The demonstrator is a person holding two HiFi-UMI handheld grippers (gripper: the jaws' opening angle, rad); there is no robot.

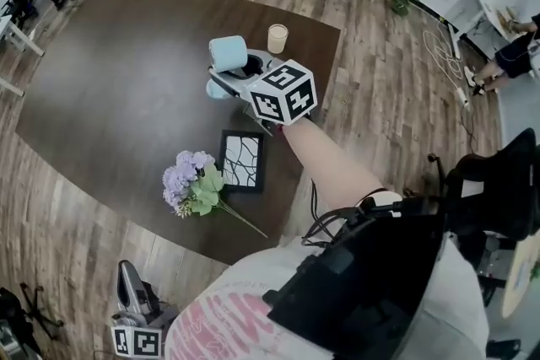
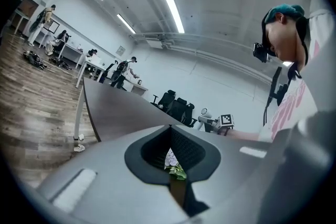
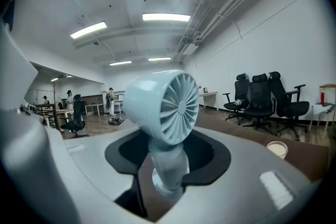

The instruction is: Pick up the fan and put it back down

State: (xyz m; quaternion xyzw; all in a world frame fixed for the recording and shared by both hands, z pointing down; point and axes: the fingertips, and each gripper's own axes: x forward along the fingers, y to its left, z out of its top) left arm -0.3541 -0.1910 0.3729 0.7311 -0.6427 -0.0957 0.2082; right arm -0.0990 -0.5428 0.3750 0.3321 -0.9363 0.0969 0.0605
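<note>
The right tool (image 3: 169, 157) was reached out over the dark bench (image 1: 110, 88), with its marker cube (image 1: 283, 93) on top. Its jaws stood apart, one on each side of the stem of the light blue fan (image 1: 228, 53). A strip of the bench showed between the stem and one pad, so the jaws did not clamp it. The fan stood upright with its base on the bench, near the far edge and just beside a cup (image 1: 277, 38). Nearer to the person lay a framed picture (image 1: 242, 161), and a bunch of purple flowers (image 1: 190, 181) just beside it. The left tool (image 2: 170, 131) was low beside the person, off the bench. Its jaws met at the tips and held nothing.
</note>
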